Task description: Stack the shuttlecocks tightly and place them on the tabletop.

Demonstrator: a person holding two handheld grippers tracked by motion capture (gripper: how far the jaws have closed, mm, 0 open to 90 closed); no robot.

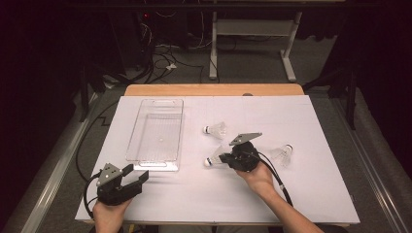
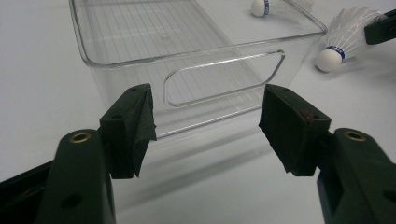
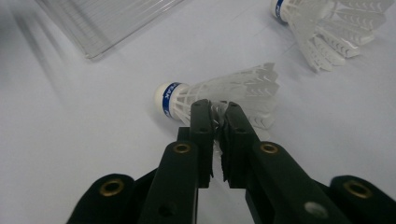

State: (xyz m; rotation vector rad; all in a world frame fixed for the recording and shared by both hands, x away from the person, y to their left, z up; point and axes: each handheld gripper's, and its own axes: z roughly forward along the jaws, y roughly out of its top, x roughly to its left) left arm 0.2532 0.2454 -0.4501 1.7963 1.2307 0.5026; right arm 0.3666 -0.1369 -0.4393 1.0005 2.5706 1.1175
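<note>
1. Right gripper [image 3: 218, 114], near centre of the tabletop [image 1: 311, 194]: fingers clenched on the feather skirt of a shuttlecock [image 3: 219, 91] lying on its side, cork pointing left toward the bin, likely for a short carry.
2. Clear plastic bin [image 1: 158, 131], empty, stands left of centre with its long side running near to far.
3. Left gripper [image 2: 208, 128], near left: fingers released, spread wide, holding nothing, aimed at the bin's near handle wall.
4. Two other shuttlecocks, one farther [image 1: 216, 129] and one to the right [image 1: 283, 154], lie apart on the tabletop.
</note>
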